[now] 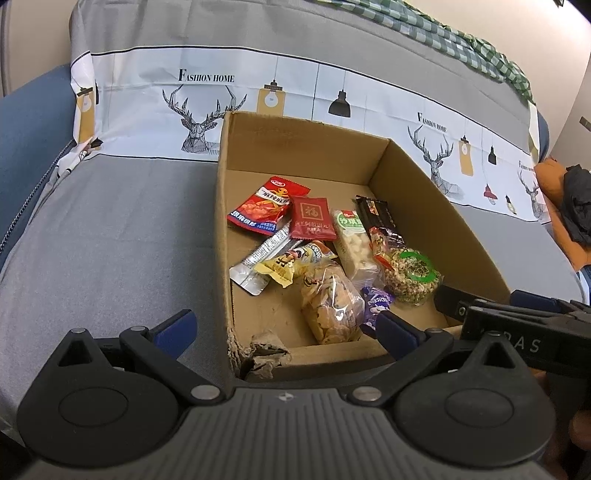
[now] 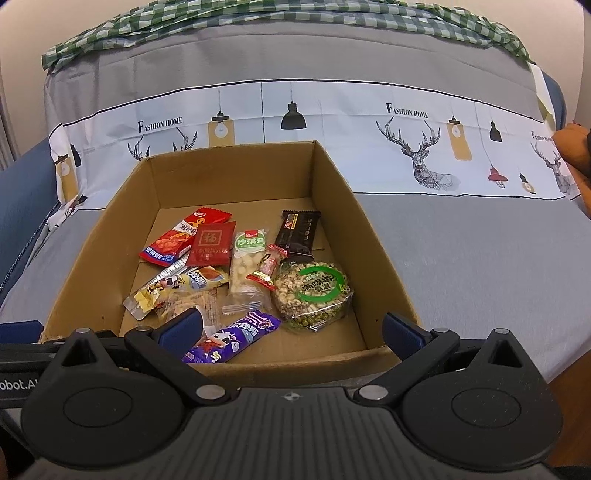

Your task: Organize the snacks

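An open cardboard box [image 1: 295, 147] [image 2: 369, 236] sits on a grey bed cover and holds several snack packets. Among them are a red peanut packet [image 1: 264, 210] [image 2: 177, 240], a dark red sachet [image 1: 312, 218] [image 2: 212, 243], a round green-labelled snack [image 1: 413, 275] [image 2: 314, 291], a black bar [image 2: 299, 232], a purple packet [image 2: 232, 339] and a clear bag of crackers [image 1: 330, 306]. My left gripper [image 1: 284, 328] is open and empty at the box's near left corner. My right gripper [image 2: 291, 328] is open and empty over the box's near edge.
The box's near left corner is torn [image 1: 264, 354]. A printed deer-pattern sheet [image 2: 417, 158] covers the bed behind the box. A green checked cloth [image 2: 258, 18] lies at the back. An orange item [image 1: 554, 177] sits at the right.
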### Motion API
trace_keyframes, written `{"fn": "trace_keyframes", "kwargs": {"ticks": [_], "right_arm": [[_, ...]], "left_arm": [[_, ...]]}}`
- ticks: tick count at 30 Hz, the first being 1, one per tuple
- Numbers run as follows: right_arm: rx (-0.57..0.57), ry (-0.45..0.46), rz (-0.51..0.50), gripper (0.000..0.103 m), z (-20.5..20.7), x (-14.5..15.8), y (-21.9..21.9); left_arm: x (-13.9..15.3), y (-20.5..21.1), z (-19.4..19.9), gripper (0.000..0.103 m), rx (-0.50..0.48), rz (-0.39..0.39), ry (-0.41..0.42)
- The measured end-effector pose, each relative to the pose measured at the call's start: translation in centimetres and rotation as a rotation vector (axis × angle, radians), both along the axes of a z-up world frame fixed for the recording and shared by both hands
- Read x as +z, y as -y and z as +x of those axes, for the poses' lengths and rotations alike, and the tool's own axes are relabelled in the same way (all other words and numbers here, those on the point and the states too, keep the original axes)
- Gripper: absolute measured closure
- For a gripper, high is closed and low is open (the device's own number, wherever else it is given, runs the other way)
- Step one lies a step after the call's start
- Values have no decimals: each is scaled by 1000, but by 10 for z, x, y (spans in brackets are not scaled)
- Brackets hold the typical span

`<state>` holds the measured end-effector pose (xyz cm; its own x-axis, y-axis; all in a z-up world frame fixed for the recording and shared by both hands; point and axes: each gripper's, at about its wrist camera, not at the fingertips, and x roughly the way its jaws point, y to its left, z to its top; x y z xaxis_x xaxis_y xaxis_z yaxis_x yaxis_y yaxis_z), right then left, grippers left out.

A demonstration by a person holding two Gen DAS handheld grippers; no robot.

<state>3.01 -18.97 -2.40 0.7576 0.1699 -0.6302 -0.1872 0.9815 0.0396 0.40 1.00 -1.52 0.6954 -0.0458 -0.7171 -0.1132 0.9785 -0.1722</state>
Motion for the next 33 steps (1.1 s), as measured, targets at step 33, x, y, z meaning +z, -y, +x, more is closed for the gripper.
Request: {"fn": "trace_keyframes", "kwargs": {"ticks": [33], "right_arm": [[10,10,-4,1,0,-4,-3]], "left_arm": [[-2,-1,1,0,-9,-17,-5]]}}
